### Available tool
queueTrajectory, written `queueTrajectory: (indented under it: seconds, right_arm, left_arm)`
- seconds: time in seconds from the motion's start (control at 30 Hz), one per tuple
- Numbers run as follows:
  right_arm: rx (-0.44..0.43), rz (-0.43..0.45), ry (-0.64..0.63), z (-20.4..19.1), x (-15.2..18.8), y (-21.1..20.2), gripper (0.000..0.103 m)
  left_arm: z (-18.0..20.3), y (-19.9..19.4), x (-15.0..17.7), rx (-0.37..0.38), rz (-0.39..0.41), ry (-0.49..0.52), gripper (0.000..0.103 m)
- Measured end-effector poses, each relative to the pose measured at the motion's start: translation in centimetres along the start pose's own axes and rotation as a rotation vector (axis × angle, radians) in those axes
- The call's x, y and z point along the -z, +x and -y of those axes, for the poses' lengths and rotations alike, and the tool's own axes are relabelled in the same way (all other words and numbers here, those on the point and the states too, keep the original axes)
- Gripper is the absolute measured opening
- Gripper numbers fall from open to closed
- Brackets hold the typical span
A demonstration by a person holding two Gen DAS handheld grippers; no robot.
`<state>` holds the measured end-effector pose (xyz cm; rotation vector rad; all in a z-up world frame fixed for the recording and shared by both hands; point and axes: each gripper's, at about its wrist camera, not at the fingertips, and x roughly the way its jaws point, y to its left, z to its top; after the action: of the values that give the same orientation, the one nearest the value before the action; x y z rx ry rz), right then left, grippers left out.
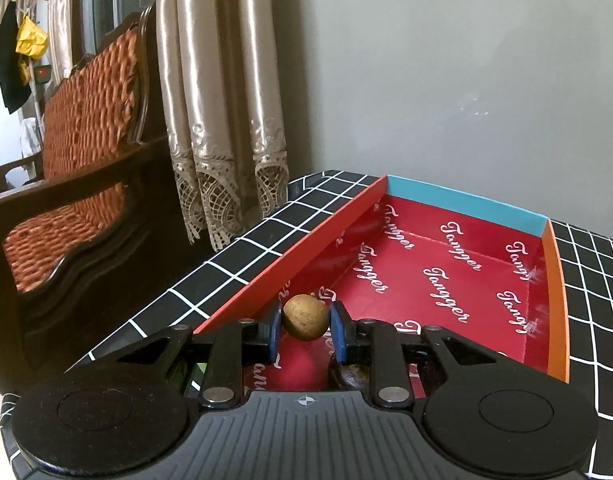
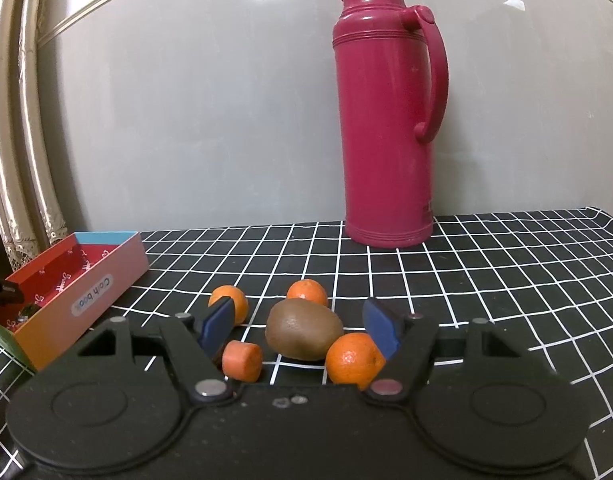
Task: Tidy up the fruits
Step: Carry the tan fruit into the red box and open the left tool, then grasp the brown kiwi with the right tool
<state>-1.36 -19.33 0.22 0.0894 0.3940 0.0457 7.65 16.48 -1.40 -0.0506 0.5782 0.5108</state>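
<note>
I saw a small round fruit, tan, dull and a little rough, pinched between the blue pads of my left gripper, whose jaws were clamped on its two sides. It hung over the near end of a shallow cardboard box, glossy red inside with white script, its walls red, blue and orange. Under the gripper a dark rounded thing lay in the box; I could not tell what it was.

My right gripper stood with its jaws apart and nothing pressed between them. Between and beyond its fingers lay a kiwi, brown, fuzzy and egg-shaped. A near orange touched the kiwi and sat just beside the right pad. A second orange lay behind the kiwi, a third behind the left pad. A stubby orange cylinder, perhaps a carrot piece, lay beside the left finger.

All this rested on a black cloth with a white grid. A tall pink plastic flask with a handle stood at the back by the grey wall, well apart from the fruit. In the left view, satin curtains with lace hems and a wooden sofa with woven orange cushions stood past the table.
</note>
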Motion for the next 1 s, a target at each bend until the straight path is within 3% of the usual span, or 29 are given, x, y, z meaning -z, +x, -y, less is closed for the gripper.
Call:
queueTrajectory:
  seconds: [0.17,0.2,0.27,0.4,1.0]
  right_arm:
    - [0.002,0.000,-0.002,0.0,0.0,-0.1,0.071]
    - [0.002,0.000,-0.003,0.0,0.0,-0.1,0.071]
    - [0.003,-0.003,-0.003,0.0,0.0,-0.1,0.071]
    - [0.007,-0.003,-0.006,0.1,0.0,-0.2,0.071]
    - [0.053,-0.053,-0.009,1.1,0.5,1.0,0.070]
  left_arm:
    - [0.3,0.0,-0.1,0.003,-0.006,0.014,0.029]
    - [0.3,0.0,-0.1,0.001,-0.003,0.013,0.043]
    - [0.5,-0.3,-0.2,0.013,0.010,0.019,0.061]
    - [1.3,-1.1,-0.3,-0.002,0.044,0.054,0.076]
    - [1.2,-7.7,1.0,0.140,0.120,0.054,0.081]
